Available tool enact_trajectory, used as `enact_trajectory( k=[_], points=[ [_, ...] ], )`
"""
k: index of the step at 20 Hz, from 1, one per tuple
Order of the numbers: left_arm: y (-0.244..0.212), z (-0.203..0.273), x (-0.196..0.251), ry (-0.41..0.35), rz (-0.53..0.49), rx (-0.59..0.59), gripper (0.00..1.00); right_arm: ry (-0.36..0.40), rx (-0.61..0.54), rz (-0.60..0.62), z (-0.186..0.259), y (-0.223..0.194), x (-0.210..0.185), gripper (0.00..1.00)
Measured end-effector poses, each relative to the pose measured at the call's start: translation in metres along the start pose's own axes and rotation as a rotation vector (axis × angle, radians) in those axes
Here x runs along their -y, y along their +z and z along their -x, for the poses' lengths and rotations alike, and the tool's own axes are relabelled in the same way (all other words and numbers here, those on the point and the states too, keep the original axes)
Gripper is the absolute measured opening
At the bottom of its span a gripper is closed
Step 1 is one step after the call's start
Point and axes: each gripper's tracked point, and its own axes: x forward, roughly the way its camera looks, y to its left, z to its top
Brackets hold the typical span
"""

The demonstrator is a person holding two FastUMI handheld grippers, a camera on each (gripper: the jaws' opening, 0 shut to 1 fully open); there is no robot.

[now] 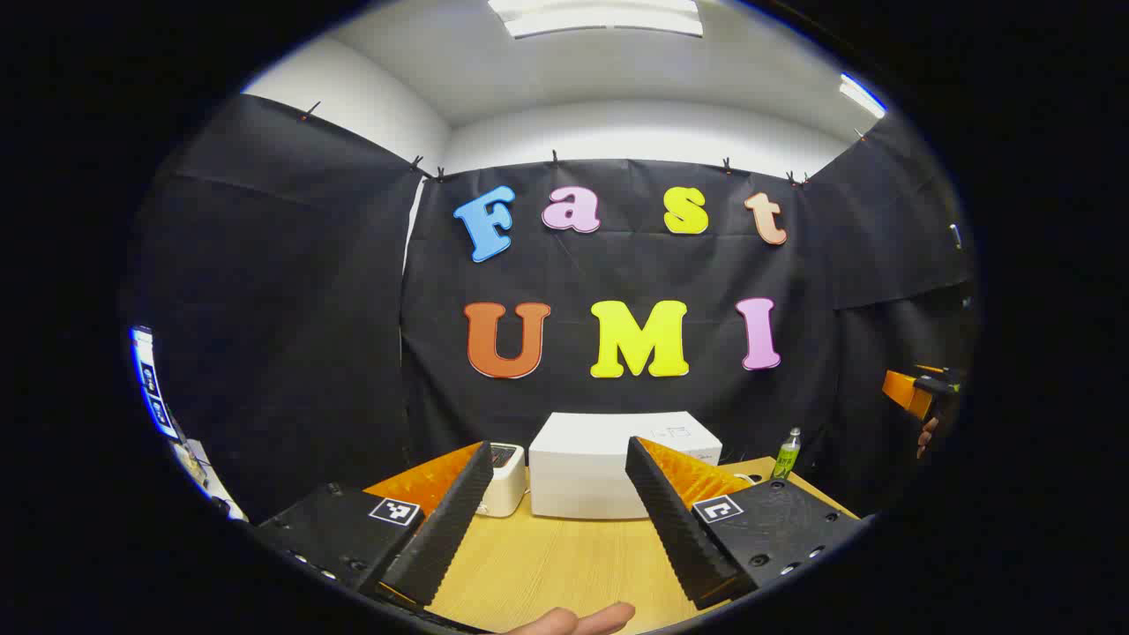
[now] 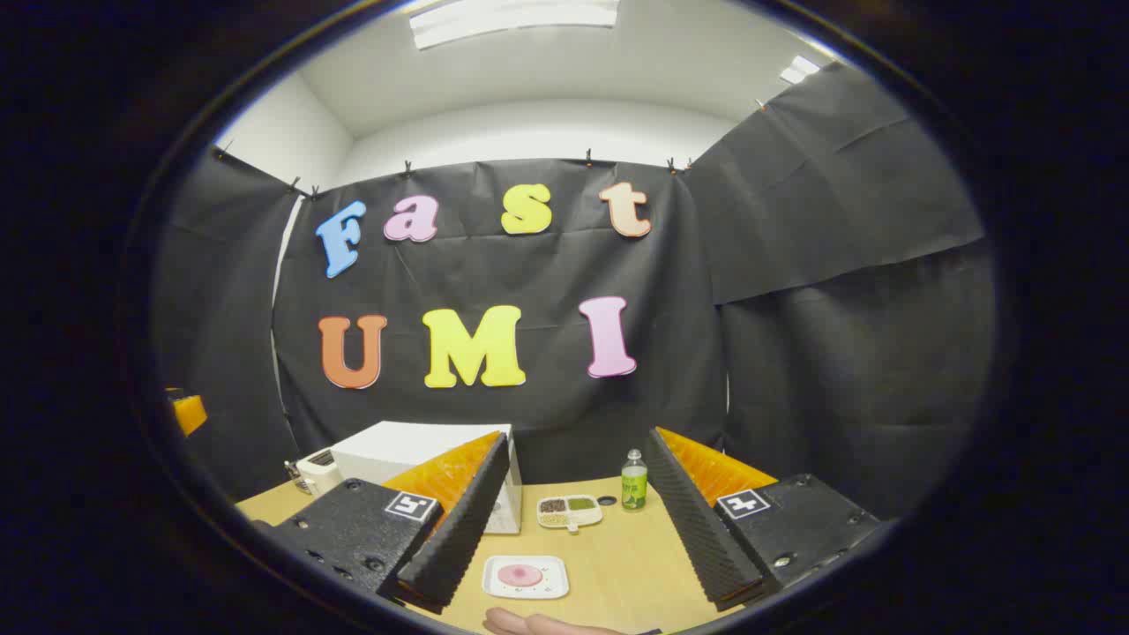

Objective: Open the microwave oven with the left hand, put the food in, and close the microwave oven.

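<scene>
Left gripper view: white box-shaped microwave oven at twelve o'clock, door closed — nothing begun; both grippers gape, empty.

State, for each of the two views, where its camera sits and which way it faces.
Left gripper view: rides the left tongs, facing the microwave on the table; a fingertip shows.
Right gripper view: rides the right tongs, facing the plate of food; a hand shows.
Shared: microwave, green bottle.

Left gripper fingers apart, microwave ahead
</scene>
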Motion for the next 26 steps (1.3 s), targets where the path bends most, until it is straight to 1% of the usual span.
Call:
enact_trajectory(
  k=[5,8,11,12,13,14,16,20,22,24,26],
  points=[
    [0.001,0.002,0.002,-0.013,0.009,0.013,0.96,0.002,0.02,0.003,0.002,0.004,0.004,0.9],
    [0.007,0.002,0.008,-0.042,0.034,0.042,0.96,0.003,0.033,0.011,0.006,0.008,0.007,0.9],
    [0.015,0.003,0.007,-0.037,0.029,0.088,0.96,0.012,0.052,0.013,0.01,0.011,0.007,0.9],
    [0.016,0.001,0.007,-0.029,0.019,0.102,0.96,0.025,0.059,0.009,0.012,0.013,0.006,1.0],
    [0.014,-0.001,0.007,-0.021,0.005,0.107,0.96,0.03,0.062,0.006,0.011,0.012,0.007,0.9],
    [0.011,-0.003,0.007,-0.014,-0.012,0.103,0.96,0.032,0.062,0.004,0.011,0.011,0.007,1.0],
    [0.002,-0.017,0.019,-0.022,-0.028,0.088,0.96,0.032,0.067,0.004,0.01,0.01,0.01,1.0],
    [-0.019,-0.045,0.048,-0.059,-0.012,0.035,0.95,0.011,0.081,0.004,0.006,0.008,0.024,1.0],
    [-0.025,-0.066,0.056,-0.048,0.001,0.034,0.96,0.007,0.085,0.004,0.005,0.006,0.029,1.0],
    [-0.034,-0.09,0.067,-0.051,-0.002,0.04,0.96,0.016,0.081,0.001,0.005,0.004,0.033,1.0],
    [-0.052,-0.117,0.083,-0.072,-0.001,0.03,0.96,0.04,0.07,-0.005,0.006,-0.001,0.031,1.0]
  ],
)
